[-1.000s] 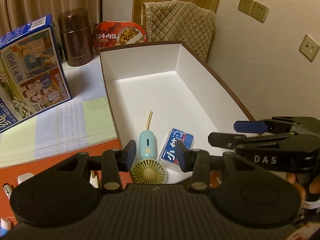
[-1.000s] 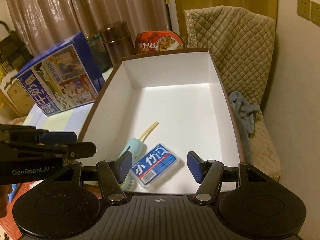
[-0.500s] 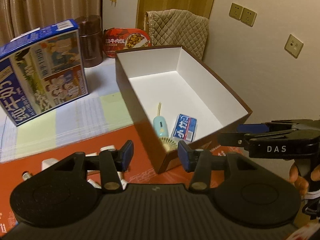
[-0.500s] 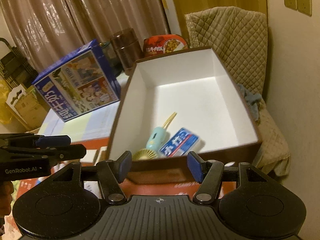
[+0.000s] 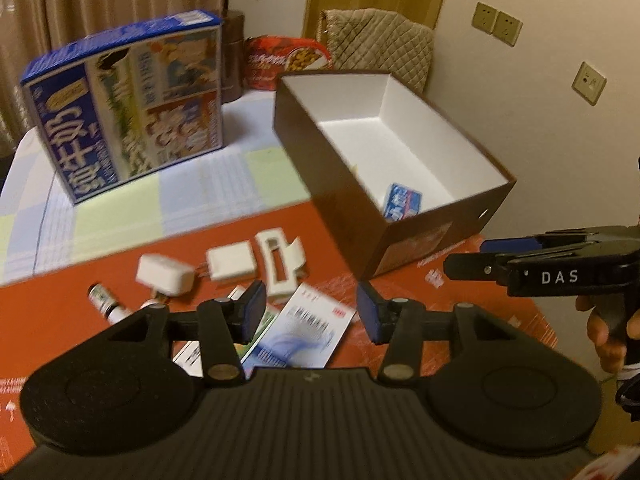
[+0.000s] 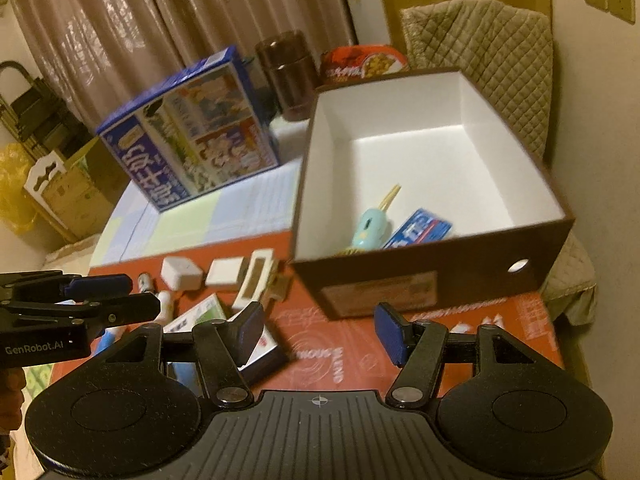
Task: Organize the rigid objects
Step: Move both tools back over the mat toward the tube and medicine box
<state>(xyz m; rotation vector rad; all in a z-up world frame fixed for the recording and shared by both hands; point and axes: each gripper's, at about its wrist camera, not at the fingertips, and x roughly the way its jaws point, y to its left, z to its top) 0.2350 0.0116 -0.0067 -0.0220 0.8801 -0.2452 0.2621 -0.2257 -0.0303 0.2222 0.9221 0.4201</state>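
A brown box with a white inside point(image 5: 460, 152) point(image 6: 532, 188) stands on the red mat. In it lie a mint hand fan point(image 6: 370, 228) and a blue packet point(image 5: 402, 202) point(image 6: 420, 228). Left of the box on the mat lie two white chargers point(image 5: 164, 276) point(image 5: 232, 264), a white clip point(image 5: 280, 264), small bottles point(image 5: 104, 302) and flat white-and-blue cartons point(image 5: 308, 328) point(image 6: 200, 316). My left gripper point(image 5: 310, 314) is open and empty above the cartons. My right gripper point(image 6: 320, 330) is open and empty in front of the box.
A large blue printed carton point(image 5: 128, 104) stands at the back left on a checked cloth. Behind it are a brown flask point(image 6: 286, 72) and a red food bowl point(image 5: 288, 60). A quilted chair point(image 6: 492, 64) and a wall stand to the right.
Both grippers have pulled back and up from over the box. The items on the red mat have come into view. Both stayed open.
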